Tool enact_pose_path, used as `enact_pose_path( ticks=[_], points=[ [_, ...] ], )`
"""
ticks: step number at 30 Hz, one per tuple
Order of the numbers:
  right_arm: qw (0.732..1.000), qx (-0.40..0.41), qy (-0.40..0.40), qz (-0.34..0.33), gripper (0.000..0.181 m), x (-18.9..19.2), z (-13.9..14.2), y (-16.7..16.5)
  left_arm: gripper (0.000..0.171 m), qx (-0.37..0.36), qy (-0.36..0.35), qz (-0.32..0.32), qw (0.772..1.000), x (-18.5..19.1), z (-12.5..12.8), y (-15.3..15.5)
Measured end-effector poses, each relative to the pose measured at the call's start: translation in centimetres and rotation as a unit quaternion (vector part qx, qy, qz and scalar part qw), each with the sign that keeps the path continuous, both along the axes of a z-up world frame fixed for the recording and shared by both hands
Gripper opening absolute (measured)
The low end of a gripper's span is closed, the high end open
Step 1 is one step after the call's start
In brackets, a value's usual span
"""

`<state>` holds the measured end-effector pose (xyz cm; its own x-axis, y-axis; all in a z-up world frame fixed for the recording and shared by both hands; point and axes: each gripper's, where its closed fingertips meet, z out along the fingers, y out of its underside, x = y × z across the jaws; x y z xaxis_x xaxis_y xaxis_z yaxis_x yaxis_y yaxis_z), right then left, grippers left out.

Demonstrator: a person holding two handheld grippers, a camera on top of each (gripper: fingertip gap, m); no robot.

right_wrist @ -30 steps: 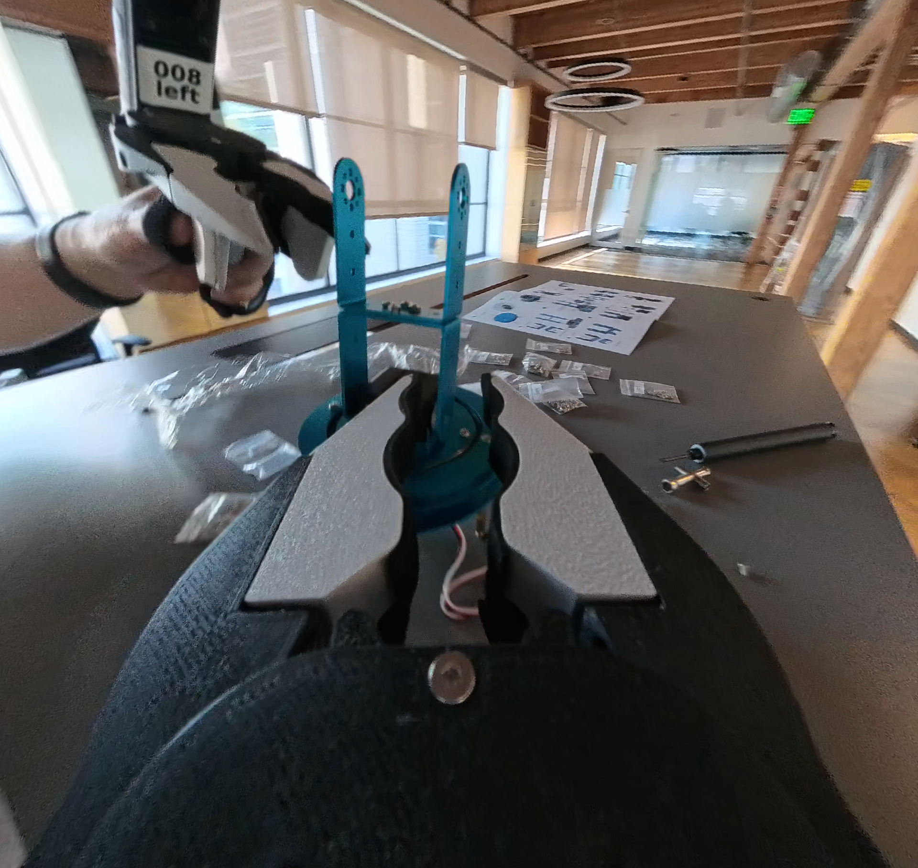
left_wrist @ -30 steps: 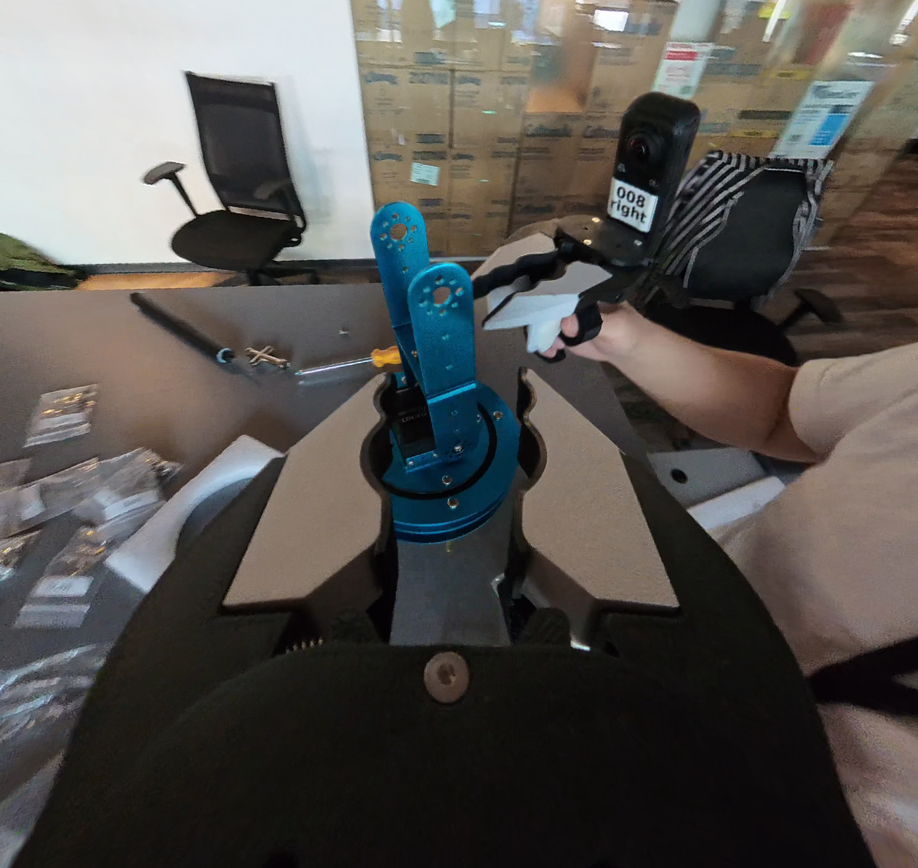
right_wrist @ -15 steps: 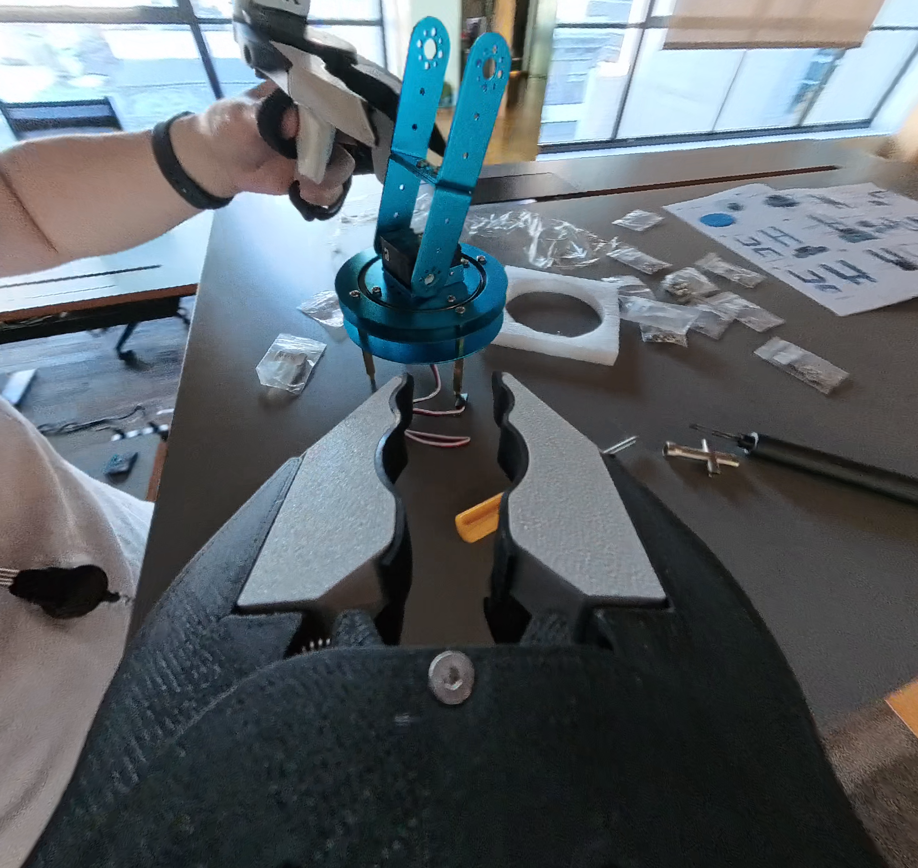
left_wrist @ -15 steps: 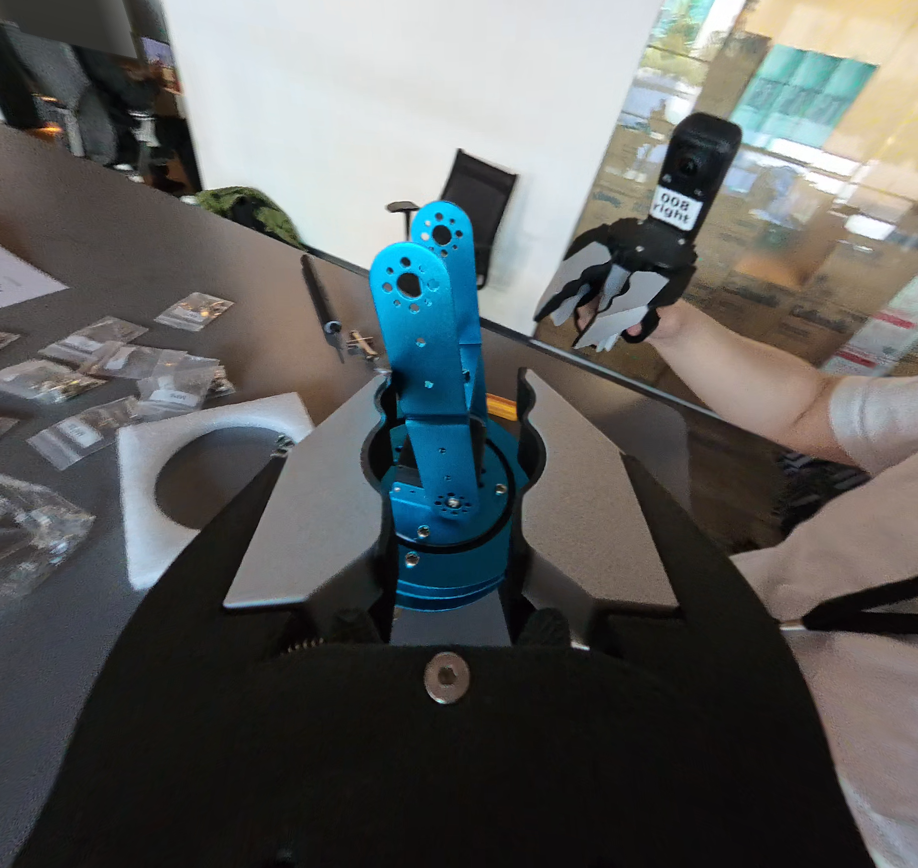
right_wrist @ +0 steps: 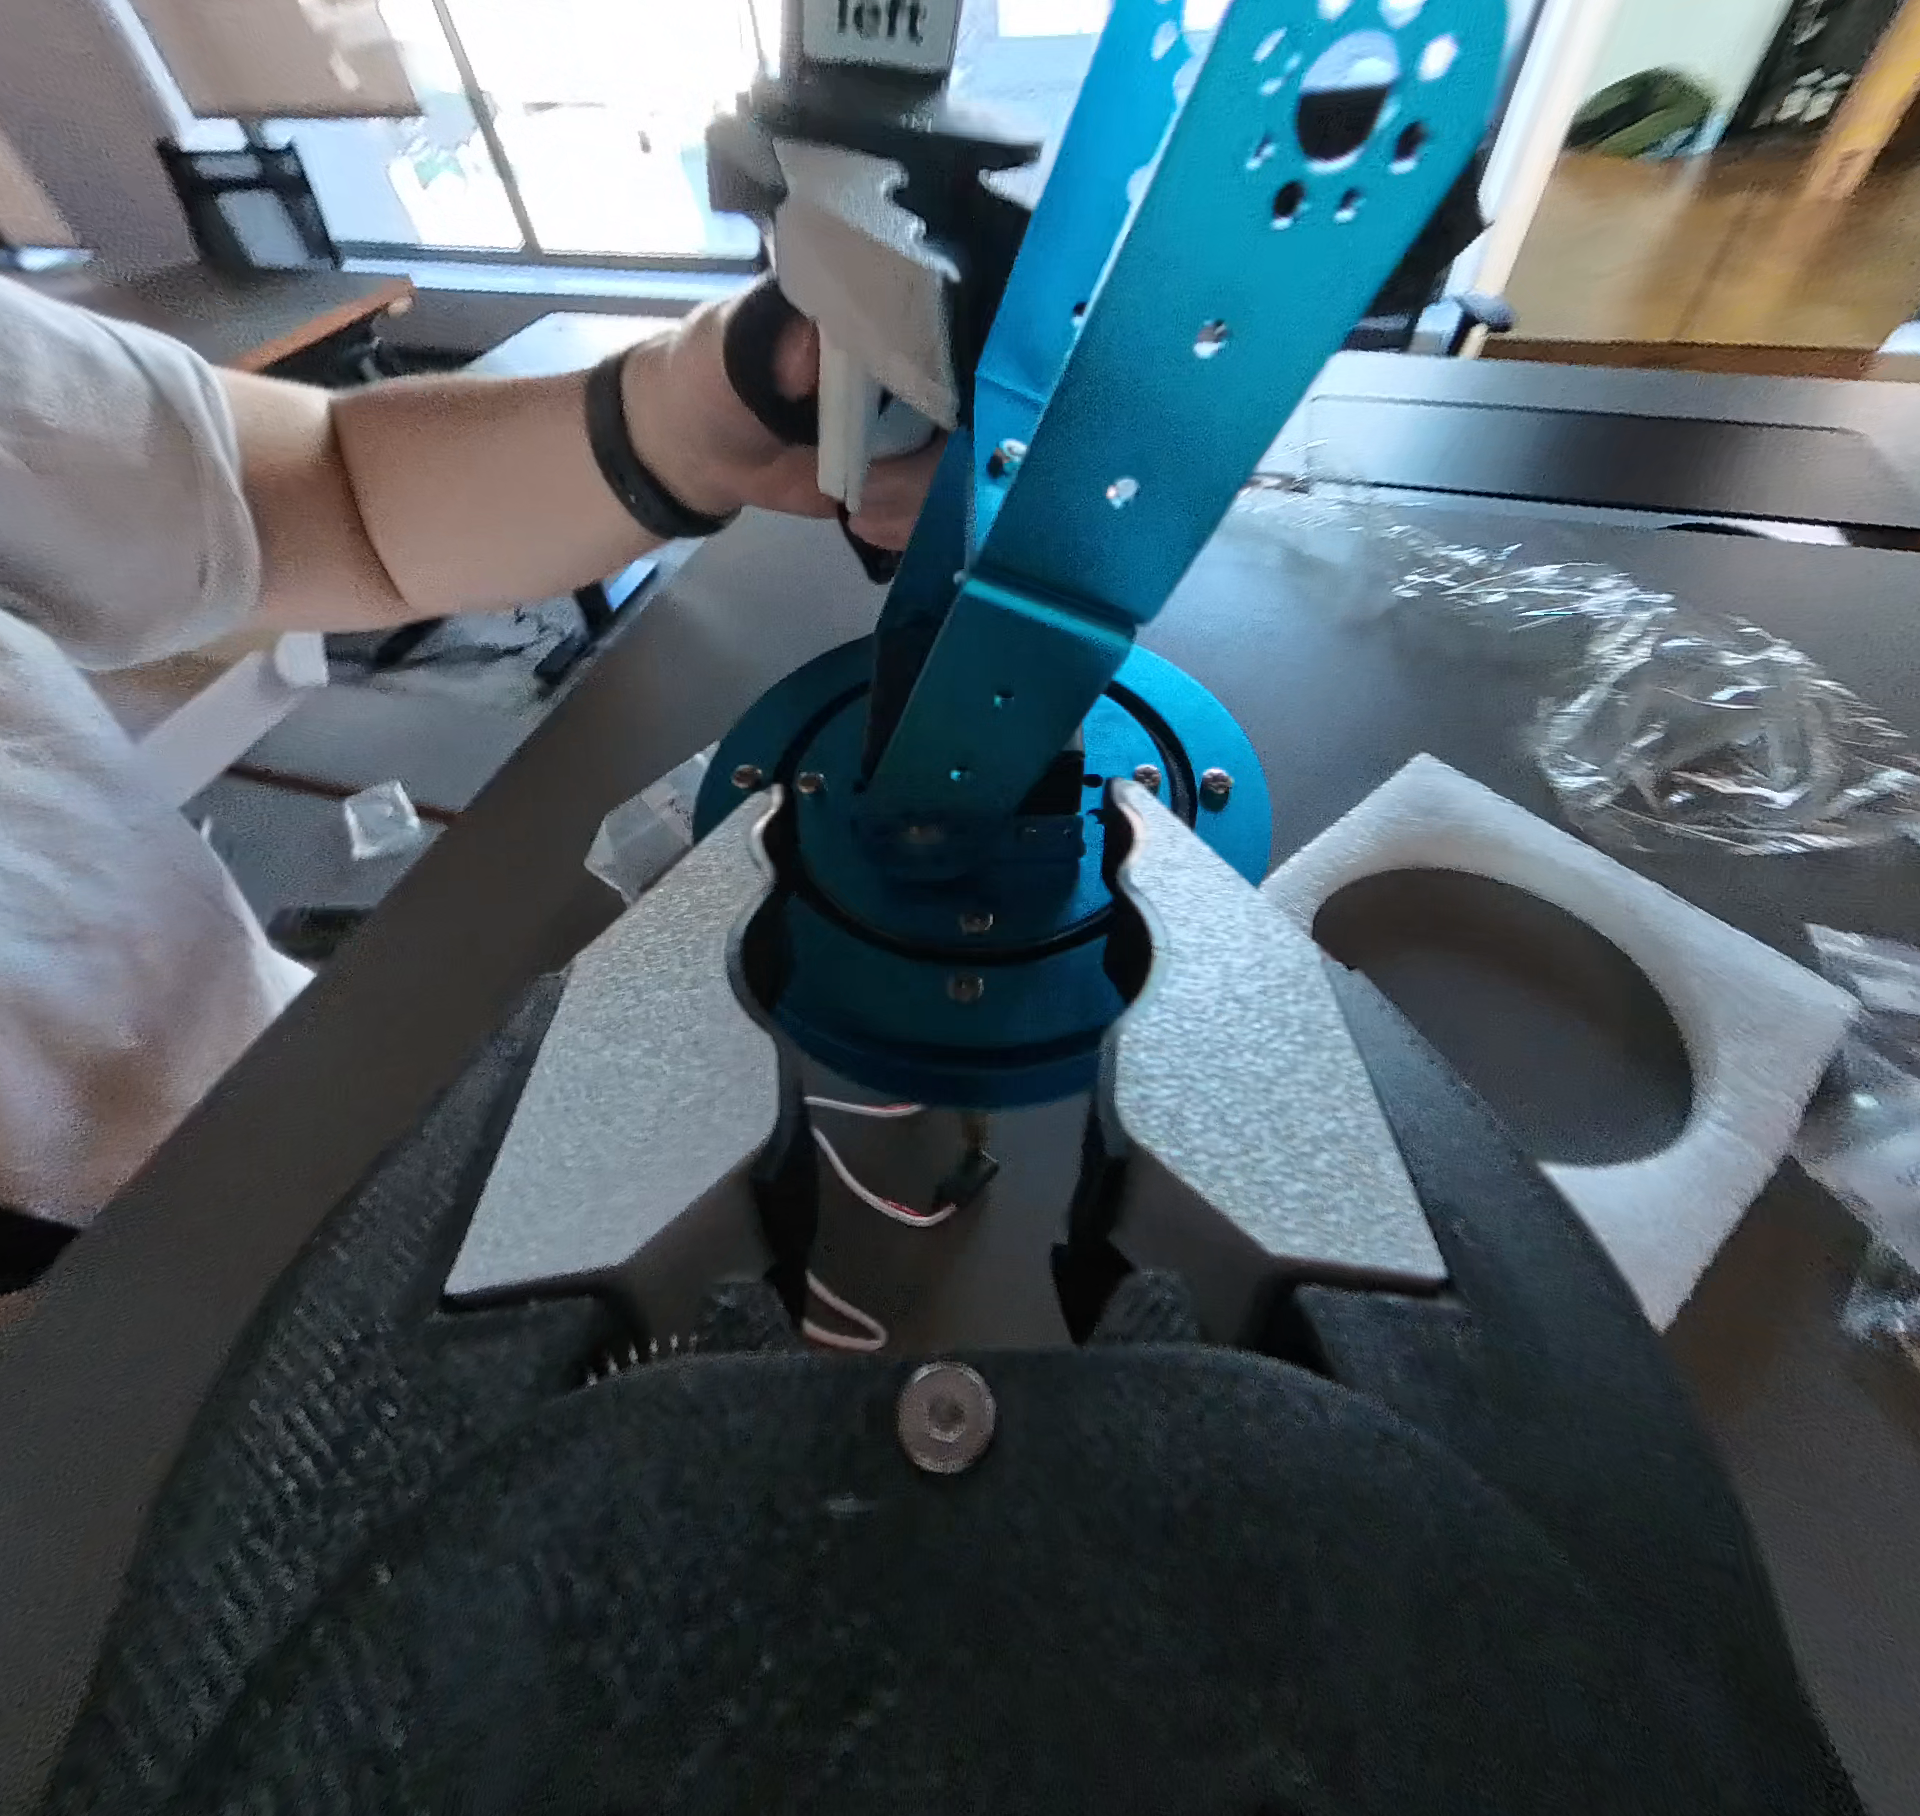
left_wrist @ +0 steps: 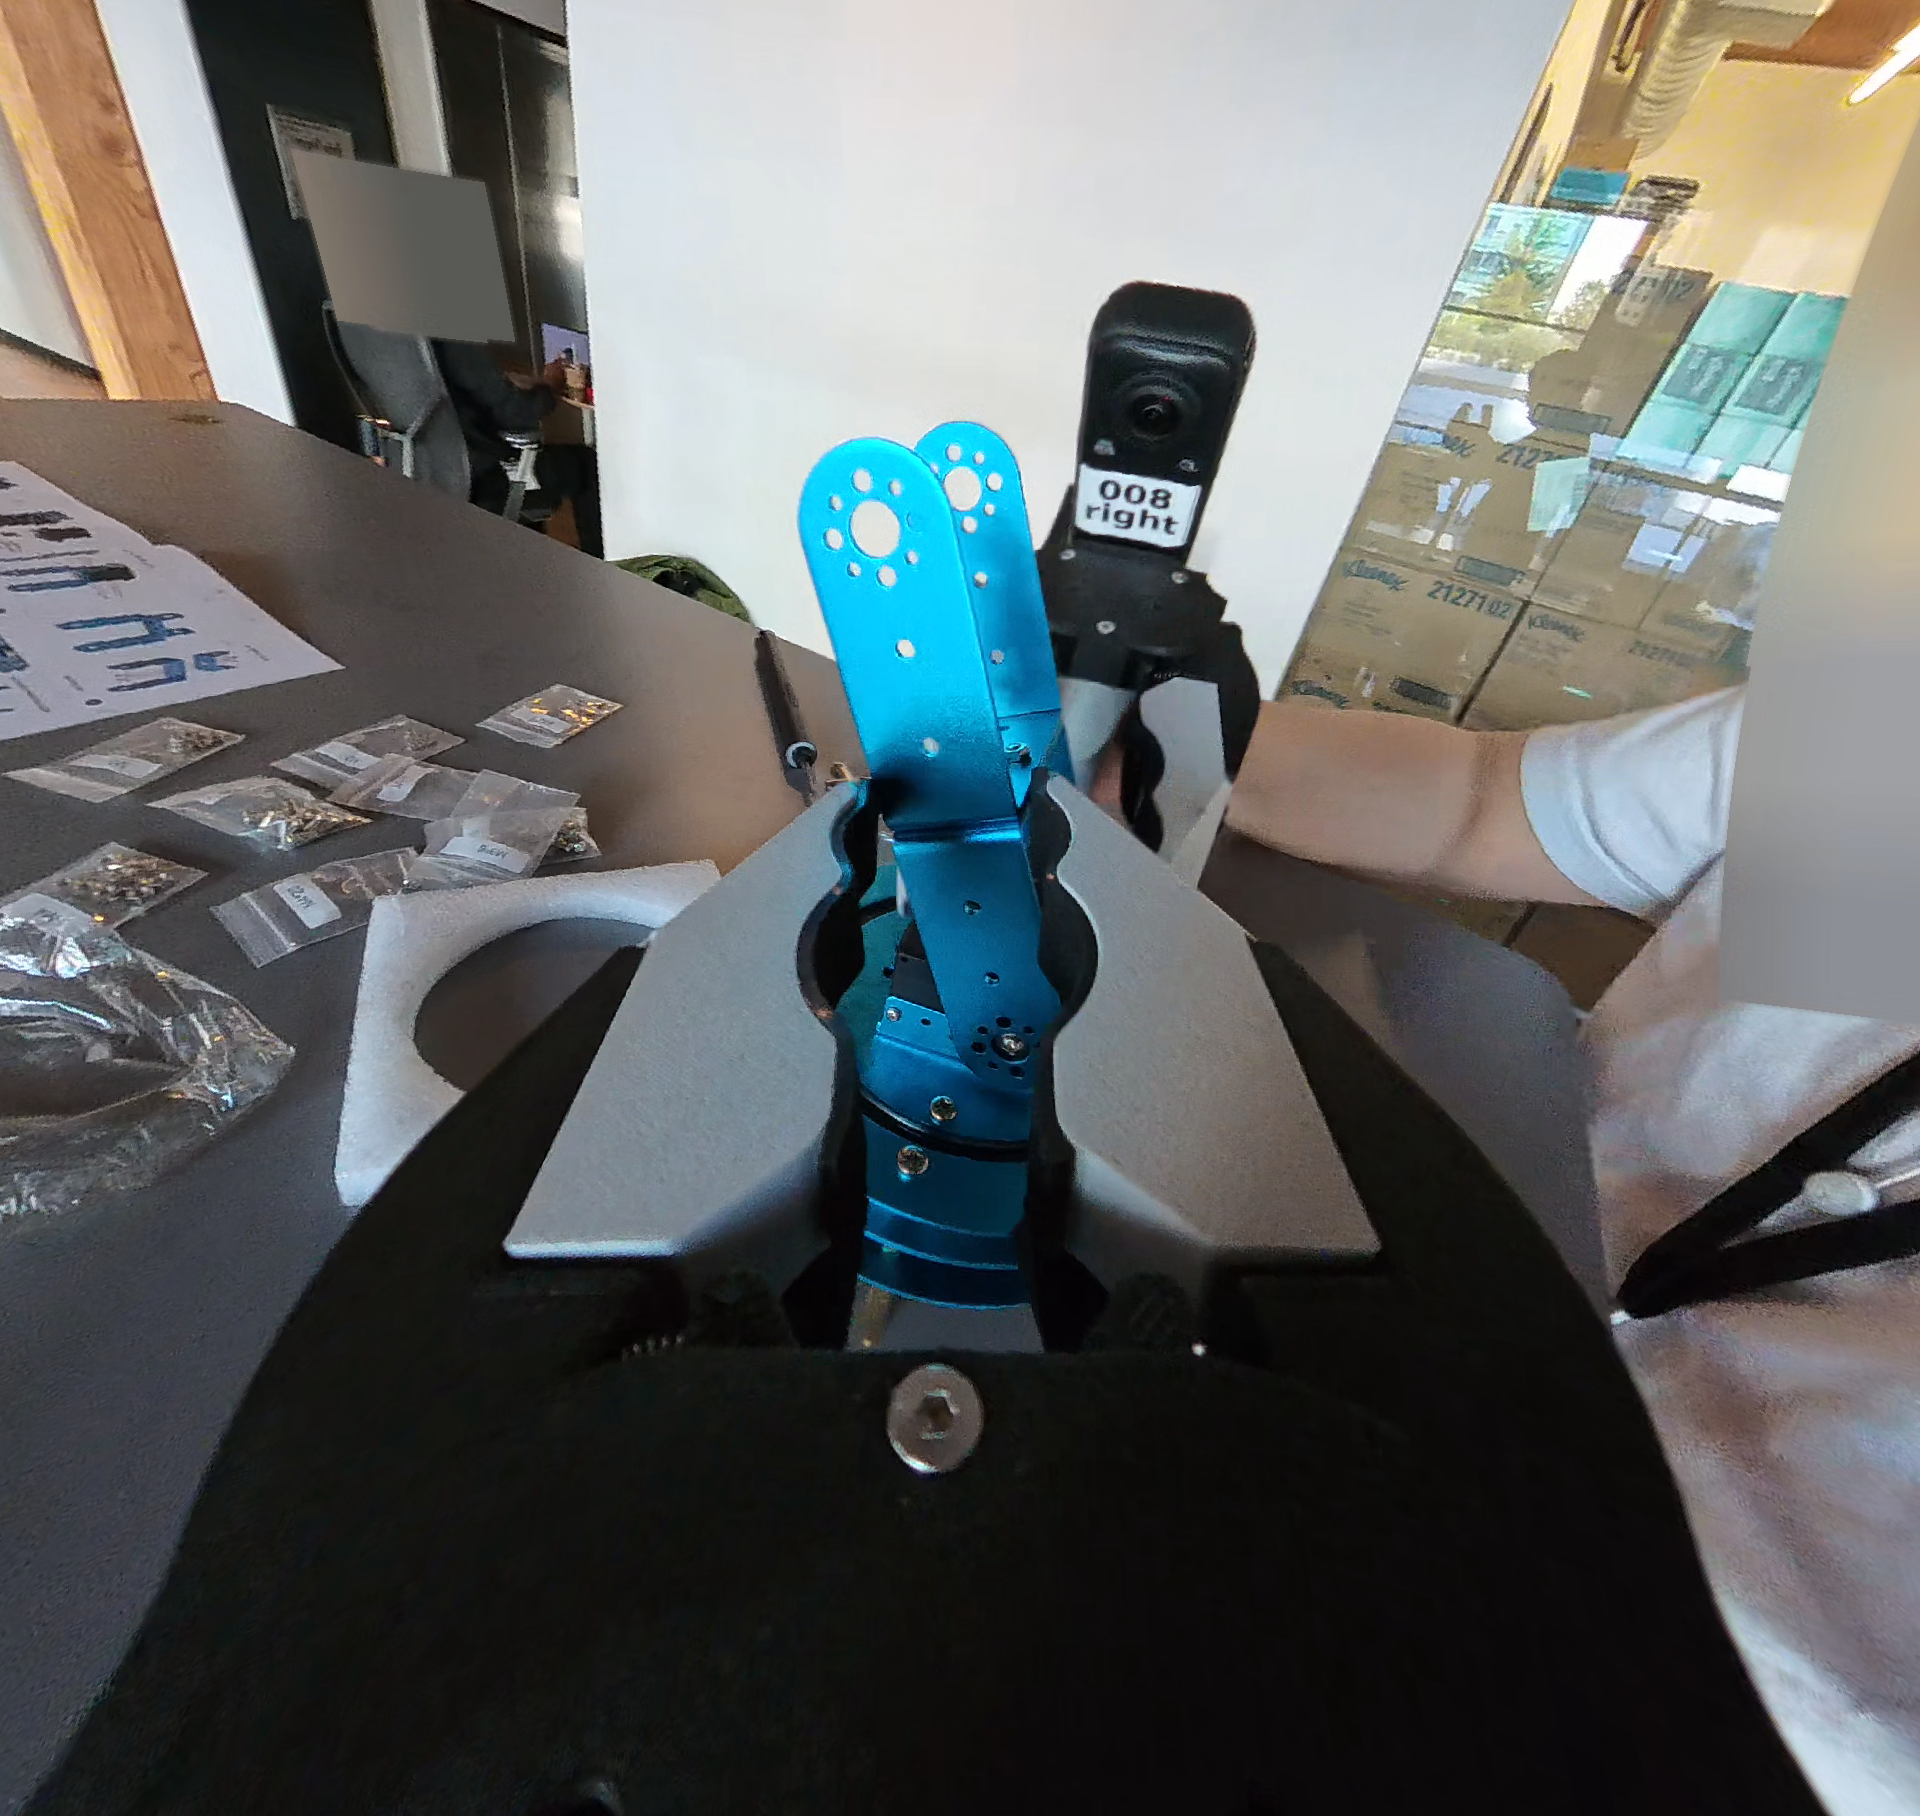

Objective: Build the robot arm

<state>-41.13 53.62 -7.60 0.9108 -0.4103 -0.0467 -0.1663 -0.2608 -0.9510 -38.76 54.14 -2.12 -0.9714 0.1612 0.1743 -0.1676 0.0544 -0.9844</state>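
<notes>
A blue metal assembly has a round base (left_wrist: 935, 1216) and a tall two-armed bracket (left_wrist: 914, 644) that leans to one side. My left gripper (left_wrist: 945, 810) is shut on the base, which sits in the notch between its fingers. My right gripper (right_wrist: 945, 810) faces it from the other side. Its jaws stand wide apart around the near edge of the base (right_wrist: 977, 997), with red and white wires hanging below. The bracket (right_wrist: 1195, 312) rises between the two grippers. The right gripper (left_wrist: 1153, 758) shows beyond the bracket, and the left gripper (right_wrist: 873, 239) shows above and behind the base.
On the dark table (left_wrist: 468, 603) lie a white foam block with a round hole (right_wrist: 1745, 1039), several small bags of screws (left_wrist: 270, 810), a printed sheet (left_wrist: 125, 623), crumpled clear plastic (right_wrist: 1714, 727) and a black rod tool (left_wrist: 779, 706). The person's arms reach in from both sides.
A second ago both grippers were at the base. The right one then let go and drew back. It has now come in again with wider jaws. The left kept hold and swung round.
</notes>
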Motion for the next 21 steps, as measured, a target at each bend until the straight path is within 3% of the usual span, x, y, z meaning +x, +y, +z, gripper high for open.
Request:
enact_pose_path(
  ticks=[2,5,8,10,13,19,21],
  points=[
    [1.0,-0.004,-0.016,0.013,0.045,0.4,-0.4,0.3,0.028,0.003,-0.013,0.023,1.0,0.0,-0.1,0.0],
    [0.999,0.004,-0.033,0.019,0.043,0.4,-0.3,0.3,0.026,0.008,-0.044,0.101,0.994,0.7,0.4,0.9],
    [0.999,0.005,-0.052,0.012,0.042,0.5,-0.2,0.2,0.038,-0.009,-0.065,0.25,0.966,1.4,2.7,3.6],
    [0.997,0.005,-0.076,0.001,0.042,0.5,-0.1,0.1,0.037,-0.039,-0.084,0.326,0.941,-0.6,4.5,4.6],
    [0.993,-0.021,-0.11,-0.022,0.041,0.5,0.0,0.0,0.029,-0.011,-0.122,0.414,0.902,-3.3,4.3,2.6],
    [0.991,-0.026,-0.128,-0.03,0.042,0.6,0.2,0.0,0.034,0.055,-0.033,0.445,0.893,-4.0,1.9,-2.5],
    [0.988,-0.039,-0.148,-0.032,0.043,0.6,0.2,0.0,0.03,0.115,-0.044,0.49,0.863,-3.2,0.4,-2.4]
  ],
)
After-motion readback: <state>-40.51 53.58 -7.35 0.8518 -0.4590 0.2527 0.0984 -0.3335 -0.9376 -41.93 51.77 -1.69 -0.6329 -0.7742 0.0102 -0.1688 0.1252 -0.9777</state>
